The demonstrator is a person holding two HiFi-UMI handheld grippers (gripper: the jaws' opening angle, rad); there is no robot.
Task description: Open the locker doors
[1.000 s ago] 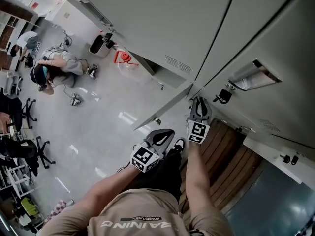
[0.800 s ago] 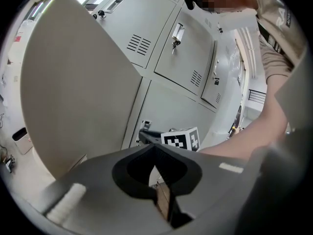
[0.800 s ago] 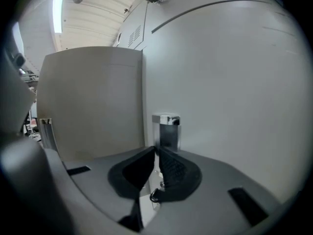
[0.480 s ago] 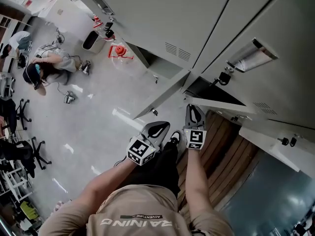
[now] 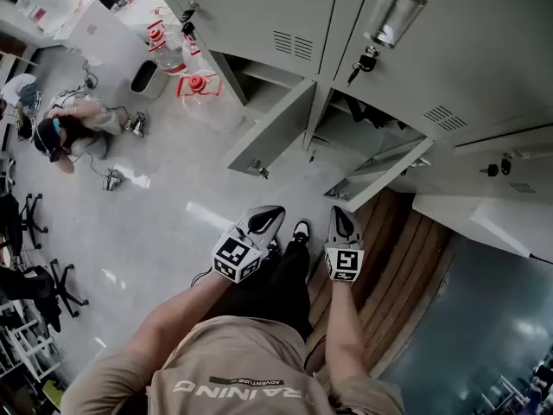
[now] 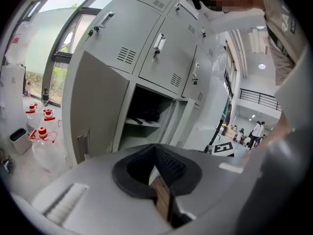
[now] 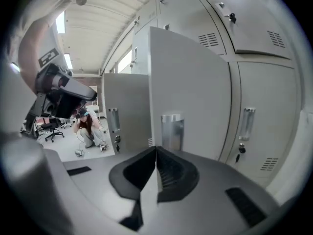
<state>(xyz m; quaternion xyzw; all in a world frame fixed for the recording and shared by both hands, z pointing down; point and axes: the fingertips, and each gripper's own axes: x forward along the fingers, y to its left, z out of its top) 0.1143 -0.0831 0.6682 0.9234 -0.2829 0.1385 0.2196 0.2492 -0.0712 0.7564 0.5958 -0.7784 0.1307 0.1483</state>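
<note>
1. Left gripper (image 5: 270, 215): jaws pressed together on nothing, well apart from the lockers.
2. Right gripper (image 5: 341, 223): jaws closed and empty, beside the left one.
3. Locker doors: two lower doors stand open, the left door (image 5: 275, 128) and the right door (image 5: 380, 175); the upper doors (image 5: 259, 15) are shut.
4. Left gripper view only: a shelf (image 6: 142, 124) inside the open compartment, with a dark item on it.
5. Right gripper view only: a handle plate (image 7: 172, 131) on the near door, and a crouching person (image 7: 88, 129) beyond.
</note>
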